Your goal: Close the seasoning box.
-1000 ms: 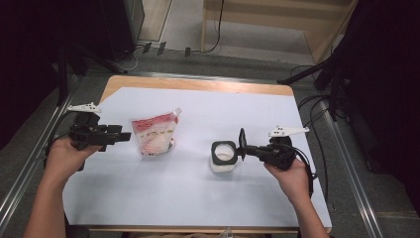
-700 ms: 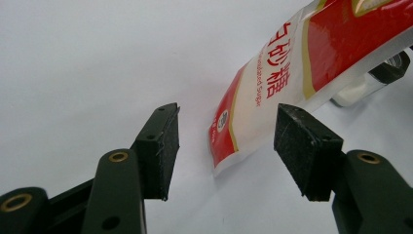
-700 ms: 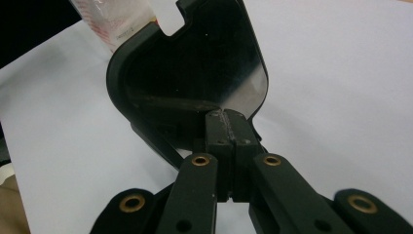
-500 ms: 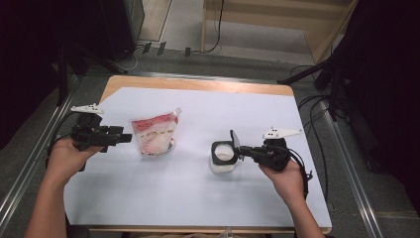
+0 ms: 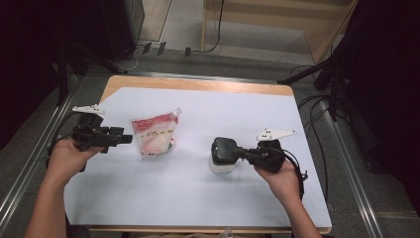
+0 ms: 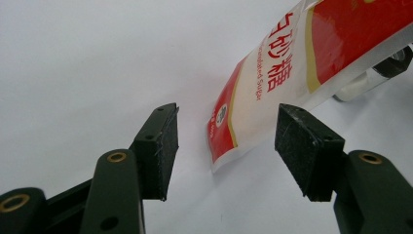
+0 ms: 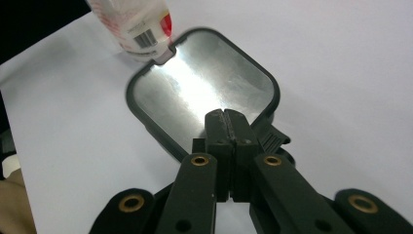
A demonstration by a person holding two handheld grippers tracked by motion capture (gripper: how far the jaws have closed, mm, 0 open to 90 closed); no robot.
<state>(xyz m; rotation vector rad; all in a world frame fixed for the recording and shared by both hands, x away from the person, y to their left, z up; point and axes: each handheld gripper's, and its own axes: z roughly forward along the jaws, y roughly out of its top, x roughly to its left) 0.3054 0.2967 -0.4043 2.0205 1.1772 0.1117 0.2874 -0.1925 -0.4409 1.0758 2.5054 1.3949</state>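
surface - wooden edge, covered by white sheet | on it: red-and-white sugar pouch left of centre, leaning on a clear jar | container right of centre - well apart

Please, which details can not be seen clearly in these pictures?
- Inside of the container: in the high view and the right gripper view its lid covers it.
- What the right gripper pinches: its shut jaws hide the spot.
- Sugar bag: its top is cut off by the left gripper view's edge; small print is too blurred to read.
- Clear object behind the bag: mostly hidden.
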